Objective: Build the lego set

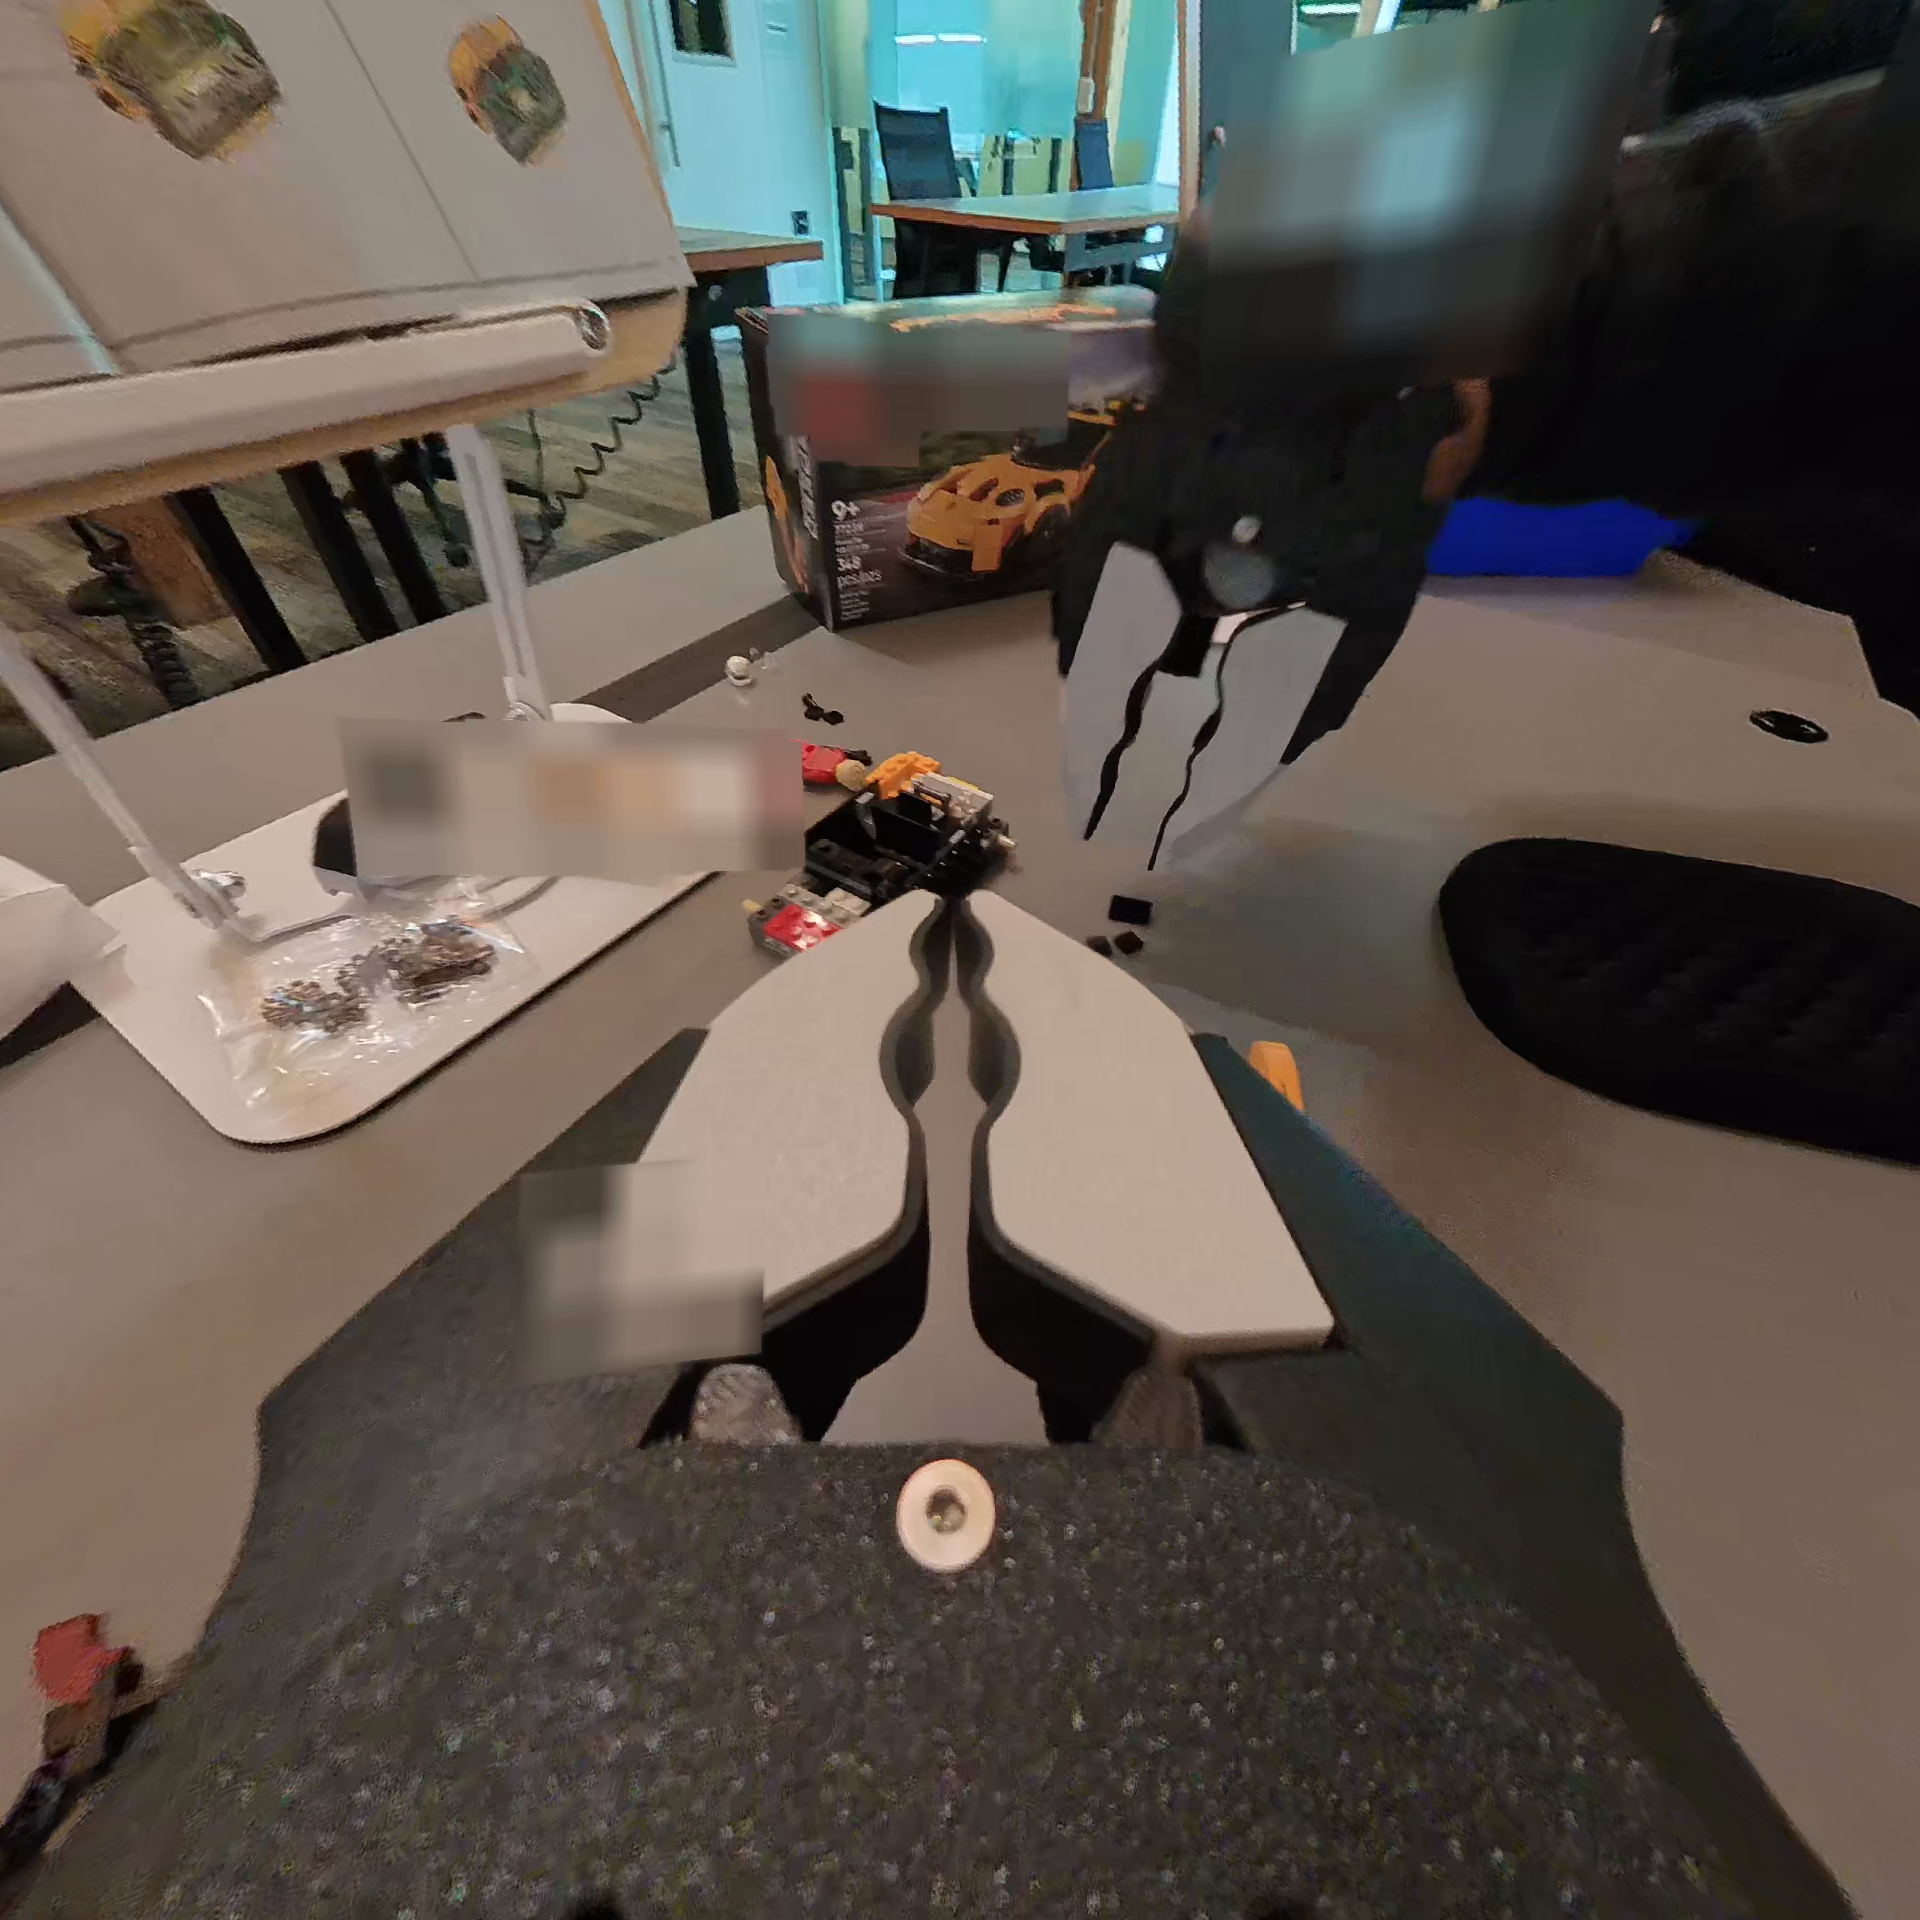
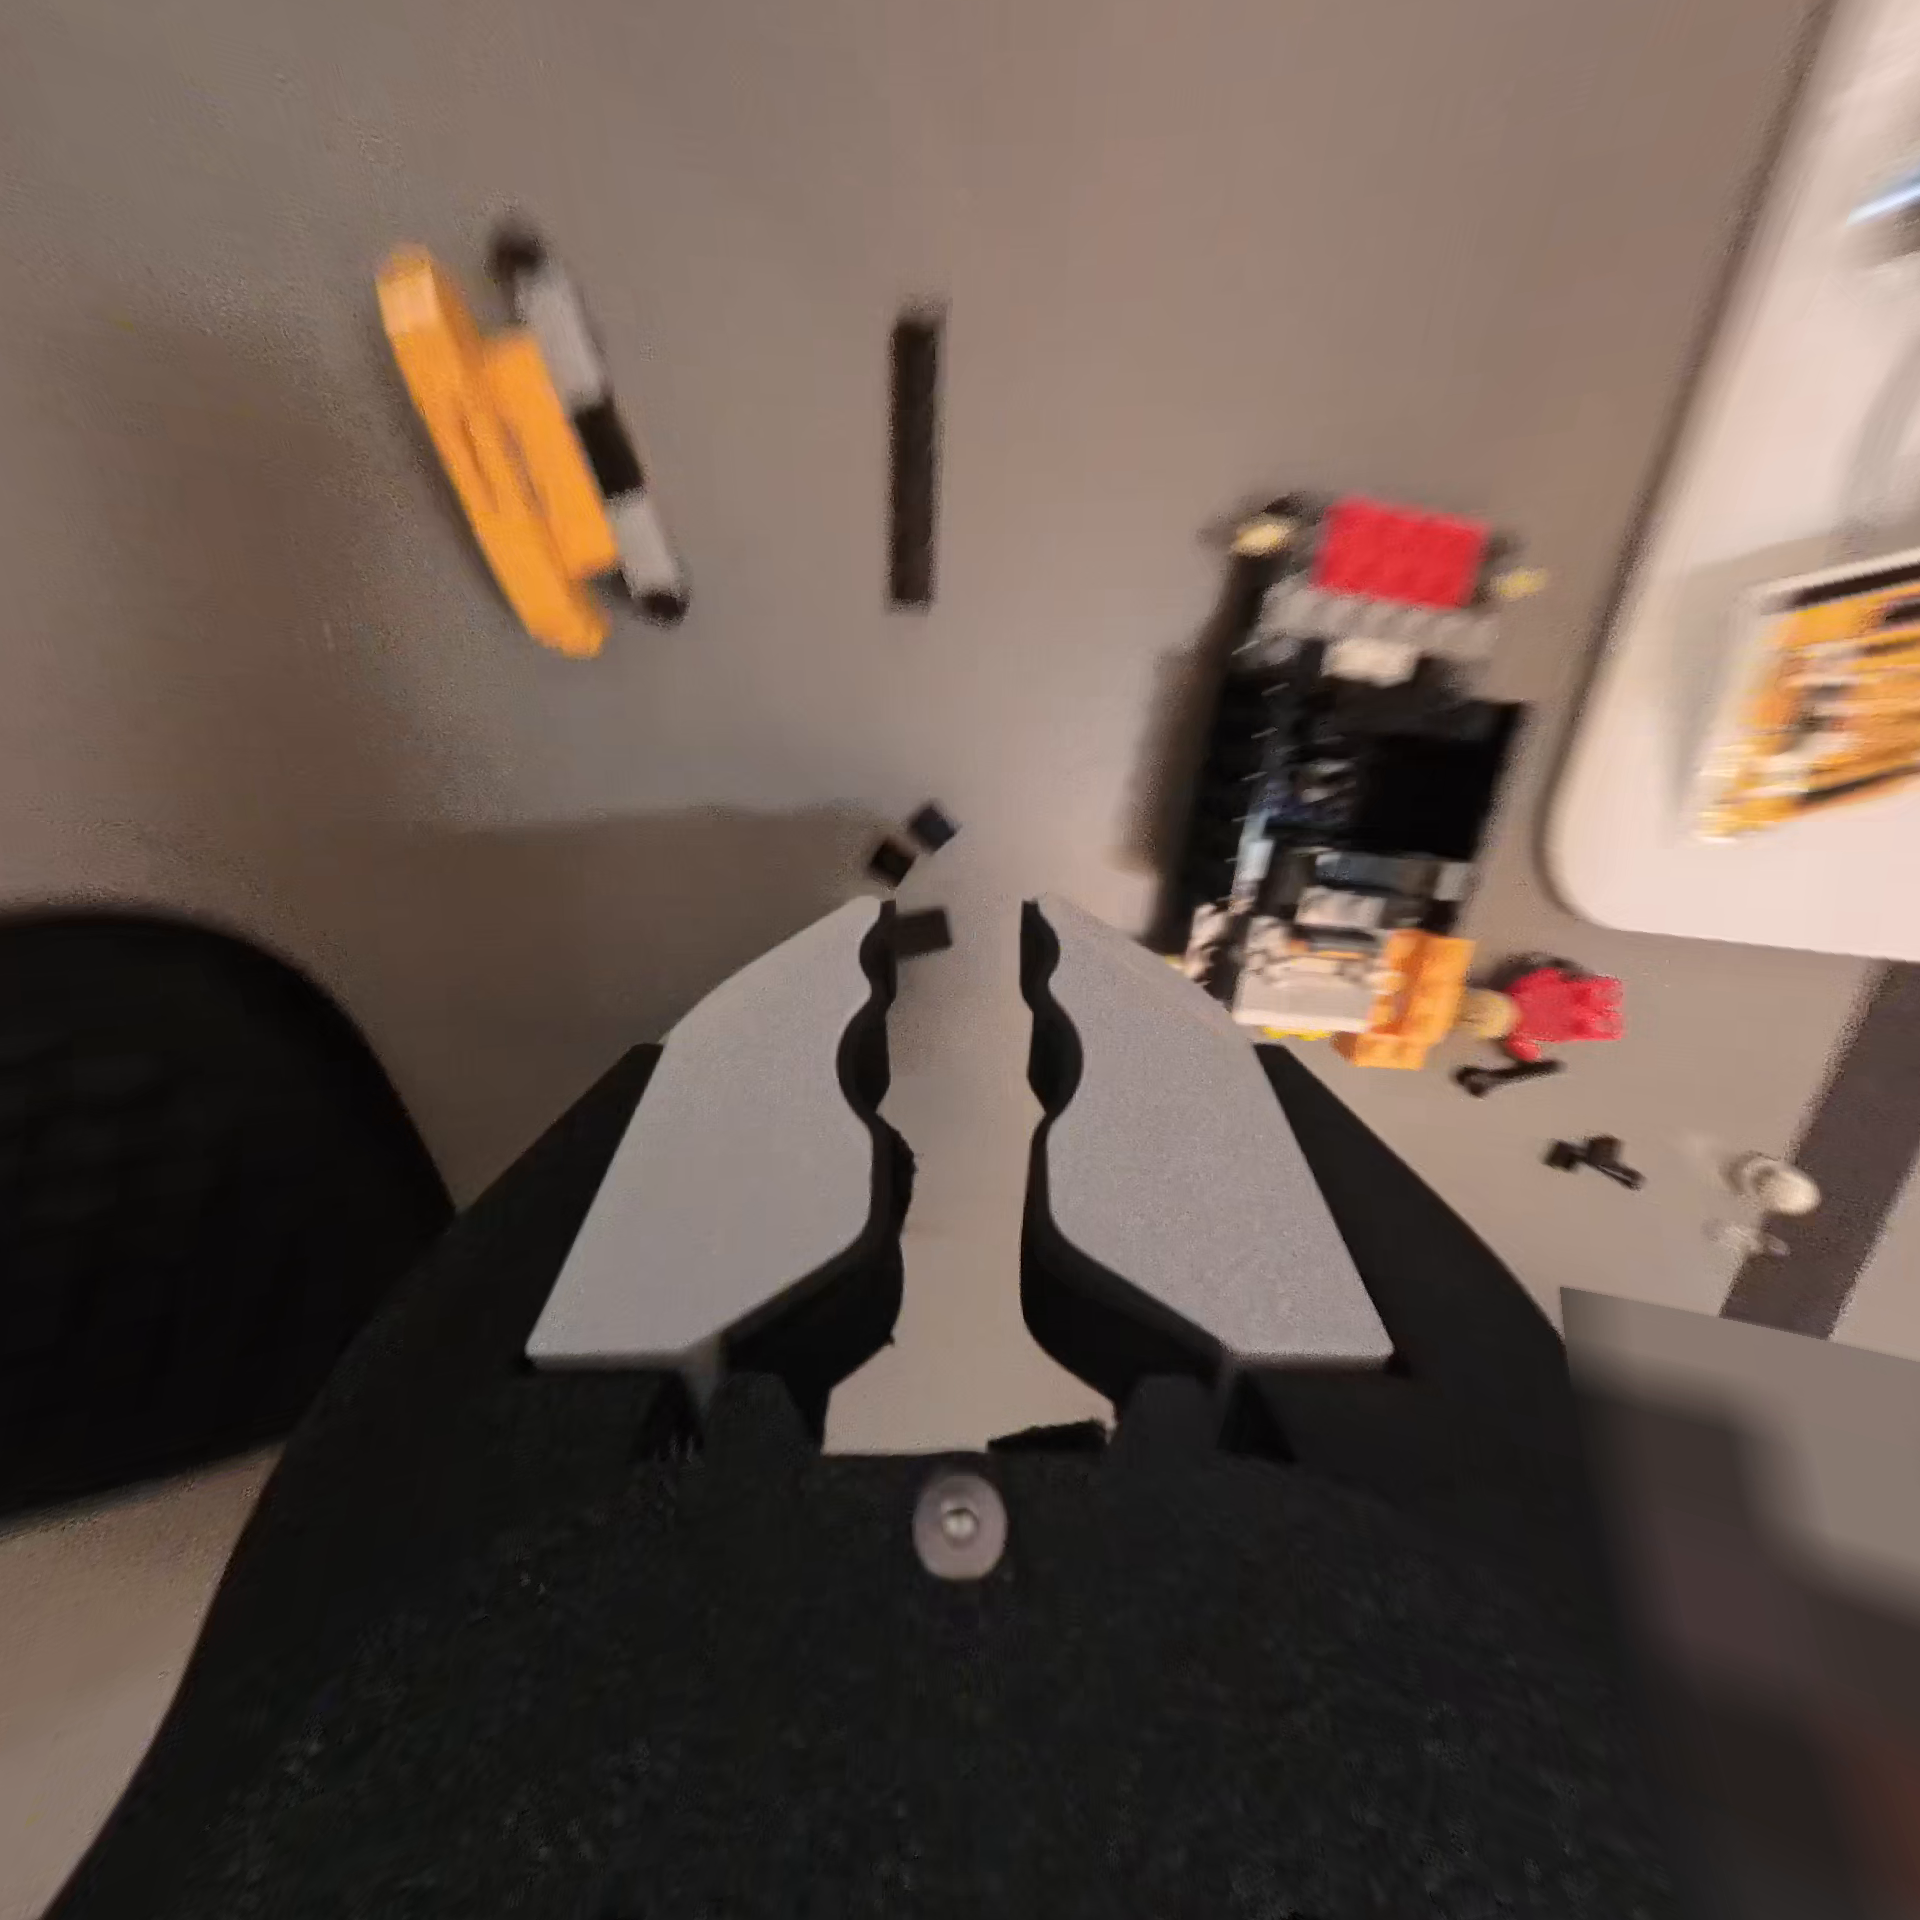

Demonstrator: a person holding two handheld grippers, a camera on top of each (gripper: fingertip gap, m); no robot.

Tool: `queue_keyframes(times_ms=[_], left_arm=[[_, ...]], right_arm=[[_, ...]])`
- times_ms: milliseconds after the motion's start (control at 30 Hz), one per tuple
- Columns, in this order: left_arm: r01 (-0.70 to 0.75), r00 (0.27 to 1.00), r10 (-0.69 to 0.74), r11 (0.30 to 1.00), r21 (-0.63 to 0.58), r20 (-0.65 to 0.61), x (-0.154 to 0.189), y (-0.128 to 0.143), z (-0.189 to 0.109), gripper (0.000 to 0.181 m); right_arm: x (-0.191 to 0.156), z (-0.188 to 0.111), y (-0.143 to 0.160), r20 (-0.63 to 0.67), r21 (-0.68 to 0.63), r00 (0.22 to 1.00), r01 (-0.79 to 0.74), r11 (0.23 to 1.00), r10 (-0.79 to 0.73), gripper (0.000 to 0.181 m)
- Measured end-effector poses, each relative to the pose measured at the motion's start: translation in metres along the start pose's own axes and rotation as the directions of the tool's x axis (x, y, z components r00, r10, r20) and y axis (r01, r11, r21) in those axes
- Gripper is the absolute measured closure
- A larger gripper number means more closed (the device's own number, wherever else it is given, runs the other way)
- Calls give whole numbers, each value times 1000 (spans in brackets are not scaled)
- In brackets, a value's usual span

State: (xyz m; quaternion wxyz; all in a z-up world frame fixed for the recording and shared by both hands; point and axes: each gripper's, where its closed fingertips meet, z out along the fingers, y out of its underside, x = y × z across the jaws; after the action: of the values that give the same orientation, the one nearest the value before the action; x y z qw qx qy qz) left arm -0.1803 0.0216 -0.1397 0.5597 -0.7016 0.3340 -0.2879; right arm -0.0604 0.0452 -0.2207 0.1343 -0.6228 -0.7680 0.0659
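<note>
While left tool (image 1: 951, 914) sits w/ tips pressed together, empty, half-built black lego car chassis w/ red and orange bricks (image 1: 899, 847) lies just beyond on grey bench (image 1: 1455, 1299). Right view, blurred: right tool (image 2: 954, 920) spread above small black flat piece (image 2: 920, 930); chassis (image 2: 1351, 769) to right; orange-and-black brick assembly (image 2: 520, 447) well apart.

Grey table (image 1: 1558, 1351), half-built black car chassis (image 1: 902, 842) at centre, boxed set (image 1: 935, 488) behind it, white stand base (image 1: 343, 1091) with parts bag (image 1: 364, 977), black mat (image 1: 1694, 987), orange piece (image 2: 488, 457), 3 small black bits (image 1: 1122, 925), scattered.
</note>
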Motion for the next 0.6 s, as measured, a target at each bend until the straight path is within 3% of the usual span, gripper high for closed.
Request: queue_keyframes(times_ms=[100, 233, 433, 600], left_arm=[[7, 997, -10, 999, 47, 71, -12, -9, -6, 181], [15, 983, -32, 996, 93, 181, -32, -15, -14, 181], [4, 949, -45, 991, 132, 312, -54, -19, -23, 181], [-8, 928, -42, 991, 131, 369, -67, -14, -24, 181]], right_arm=[[17, -32, -32, -144, 352, 967, -149, 924, 210, 160], [33, -69, -40, -240, 693, 816, -236, 681, 526, 168], [31, -93, -4, -246, 887, 504, -228, 402, 828, 181], [31, -104, 16, -230, 933, 429, -158, 323, 873, 181]])
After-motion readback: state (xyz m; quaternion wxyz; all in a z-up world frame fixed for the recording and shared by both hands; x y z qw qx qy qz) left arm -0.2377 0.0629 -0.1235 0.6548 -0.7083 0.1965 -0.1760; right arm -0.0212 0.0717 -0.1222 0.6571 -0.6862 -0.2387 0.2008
